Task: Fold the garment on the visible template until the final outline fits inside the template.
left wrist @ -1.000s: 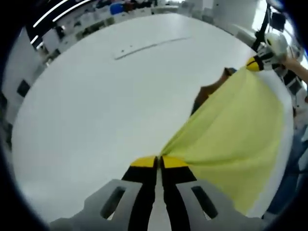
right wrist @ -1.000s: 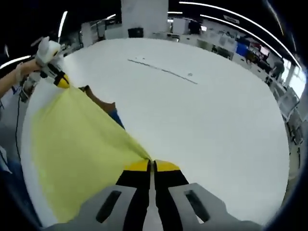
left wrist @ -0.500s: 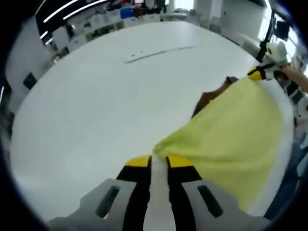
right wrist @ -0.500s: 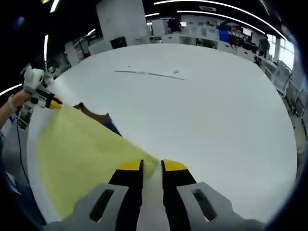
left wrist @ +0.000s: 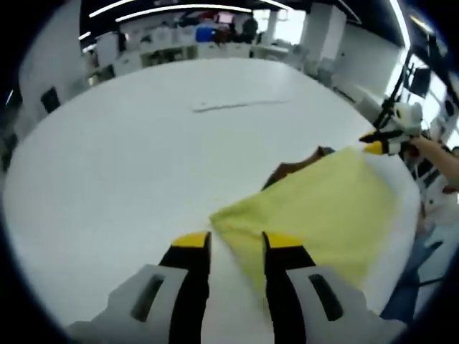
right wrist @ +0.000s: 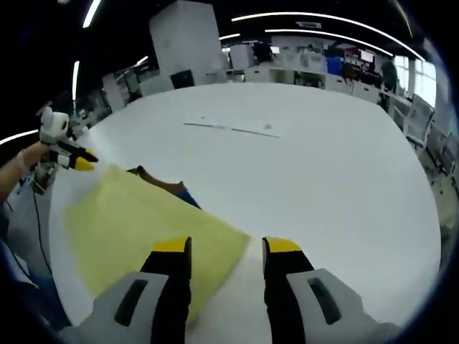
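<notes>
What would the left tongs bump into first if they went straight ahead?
Probably the corner of the flat yellow cloth, lying right ahead of the open left tongs; past it is the bare white table.

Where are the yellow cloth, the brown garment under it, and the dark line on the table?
yellow cloth (left wrist: 315,208), left gripper view, middle of its top face
brown garment (right wrist: 166,185), right gripper view, the part sticking out past the cloth's far edge
dark line (right wrist: 229,128), right gripper view, its midpoint

The left gripper (left wrist: 235,244) hung with jaws apart over the near corner of the yellow cloth (left wrist: 315,215), which lay flat on the table (left wrist: 122,158). The right gripper (left wrist: 379,146) sat at the cloth's far corner.
</notes>
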`<state>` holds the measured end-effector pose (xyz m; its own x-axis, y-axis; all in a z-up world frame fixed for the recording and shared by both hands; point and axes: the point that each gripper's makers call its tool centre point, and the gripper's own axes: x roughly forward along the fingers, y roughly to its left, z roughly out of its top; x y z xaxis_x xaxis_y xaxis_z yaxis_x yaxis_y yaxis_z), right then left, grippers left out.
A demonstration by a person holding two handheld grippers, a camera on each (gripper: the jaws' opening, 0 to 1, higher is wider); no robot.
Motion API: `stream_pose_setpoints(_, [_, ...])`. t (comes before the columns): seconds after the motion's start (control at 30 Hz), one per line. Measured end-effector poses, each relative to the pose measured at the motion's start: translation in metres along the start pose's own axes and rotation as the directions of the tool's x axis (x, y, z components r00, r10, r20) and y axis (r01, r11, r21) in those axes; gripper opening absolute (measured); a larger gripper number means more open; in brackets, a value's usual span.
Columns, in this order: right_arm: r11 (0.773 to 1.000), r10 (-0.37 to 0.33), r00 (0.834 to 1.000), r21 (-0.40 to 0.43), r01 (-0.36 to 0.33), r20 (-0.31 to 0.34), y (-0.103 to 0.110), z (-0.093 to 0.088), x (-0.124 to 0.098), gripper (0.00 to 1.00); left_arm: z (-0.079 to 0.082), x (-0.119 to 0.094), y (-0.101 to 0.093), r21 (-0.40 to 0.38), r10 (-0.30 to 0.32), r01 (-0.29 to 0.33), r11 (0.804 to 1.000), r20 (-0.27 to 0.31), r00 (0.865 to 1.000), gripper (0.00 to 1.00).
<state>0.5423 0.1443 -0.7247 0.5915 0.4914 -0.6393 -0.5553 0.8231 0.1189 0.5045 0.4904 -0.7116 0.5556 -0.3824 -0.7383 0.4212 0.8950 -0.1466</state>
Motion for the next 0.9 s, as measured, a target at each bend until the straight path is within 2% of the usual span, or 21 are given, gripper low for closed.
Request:
stream_pose_setpoints(0.03, [1.0,-0.002,1.0,-0.003,0.002,0.004,0.001,-0.001,-0.004,0.47,-0.001,-0.002,-0.004,0.002,-0.005,0.005,1.0,0.005,1.0,0.28])
stream_pose_setpoints(0.23, [1.0,0.019,1.0,0.004,-0.019,0.018,0.013,-0.011,-0.02,0.52,-0.005,-0.014,-0.022,-0.02,-0.044,0.045,0.999,0.041,0.998,0.31])
stream_pose_setpoints(0.4, [1.0,0.029,0.999,0.01,-0.029,0.034,0.019,-0.016,-0.033,0.53,-0.011,-0.022,-0.029,-0.015,-0.057,0.058,0.998,0.062,0.996,0.3])
stream_pose_setpoints(0.43, [0.999,0.032,0.999,0.01,-0.032,0.038,0.021,-0.018,-0.037,0.53,-0.01,-0.023,-0.029,-0.018,-0.052,0.054,0.998,0.088,0.995,0.3])
stream_pose_setpoints(0.47, [0.999,0.035,0.999,0.011,-0.036,0.04,0.022,-0.02,-0.041,0.53,-0.012,-0.024,-0.029,-0.045,-0.057,0.062,0.997,0.093,0.994,0.3])
stream_pose_setpoints(0.73, [0.997,0.059,0.997,0.039,-0.061,0.049,0.035,-0.038,-0.06,0.49,-0.031,-0.034,-0.047,-0.075,-0.094,0.1,0.992,0.08,0.992,0.31])
stream_pose_setpoints(0.9, [0.992,0.08,0.996,0.09,-0.082,0.032,0.047,-0.06,-0.066,0.48,-0.048,-0.038,-0.054,-0.11,-0.107,0.114,0.987,0.075,0.991,0.32])
